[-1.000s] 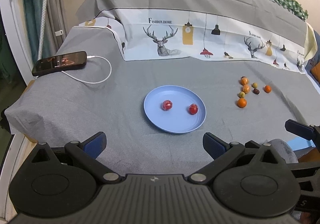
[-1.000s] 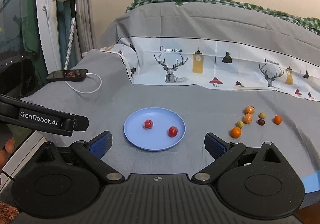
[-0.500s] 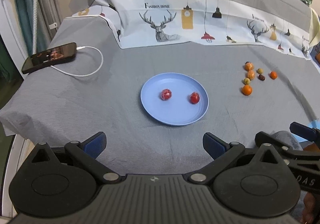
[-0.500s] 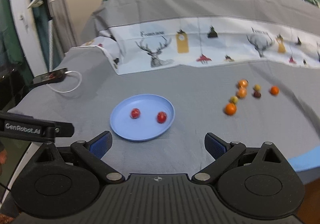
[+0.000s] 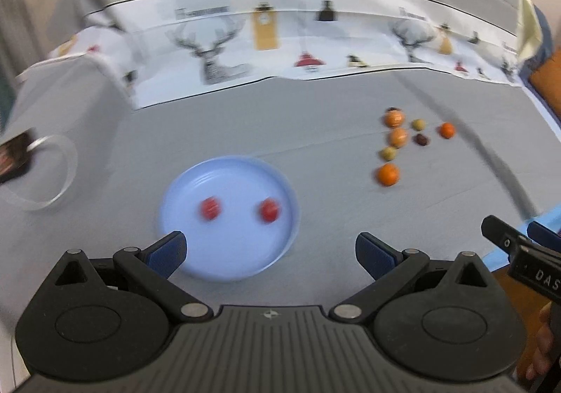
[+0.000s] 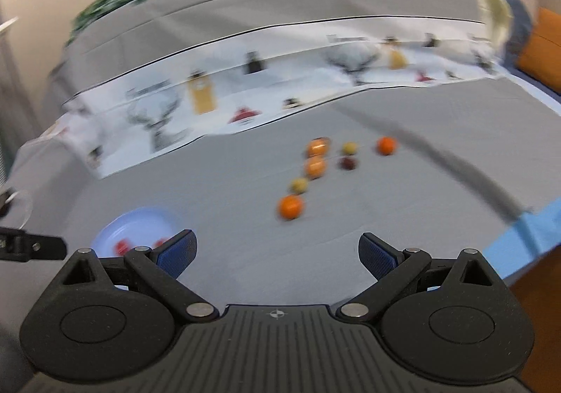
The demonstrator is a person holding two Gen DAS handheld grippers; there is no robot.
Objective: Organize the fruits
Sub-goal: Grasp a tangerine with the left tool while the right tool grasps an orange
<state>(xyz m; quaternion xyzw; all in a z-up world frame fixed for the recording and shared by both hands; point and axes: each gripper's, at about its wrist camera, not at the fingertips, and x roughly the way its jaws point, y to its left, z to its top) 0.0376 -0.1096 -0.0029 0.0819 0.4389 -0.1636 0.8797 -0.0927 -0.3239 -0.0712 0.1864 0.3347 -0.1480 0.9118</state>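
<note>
A blue plate (image 5: 245,259) holds two small red fruits (image 5: 211,208) (image 5: 270,211). Its rim also shows low left in the right wrist view (image 6: 140,221). Several small fruits lie in a loose group on the grey cloth to its right: a nearest orange one (image 5: 387,174) (image 6: 290,207), two yellowish ones, a dark one and more orange ones. My left gripper (image 5: 270,251) is open and empty, just short of the plate. My right gripper (image 6: 277,252) is open and empty, short of the nearest orange fruit. Both views are blurred.
A phone (image 5: 10,156) with a white cable (image 5: 52,175) lies at the far left. A deer-print cloth (image 5: 280,52) rises behind the fruits. A dark crease (image 6: 455,165) runs across the cloth to the right. The right gripper's side (image 5: 522,263) shows at right.
Both grippers moved forward and swung right. The plate and fruit group look larger and closer. In the right wrist view the plate slid to the lower left. Jaws stayed open.
</note>
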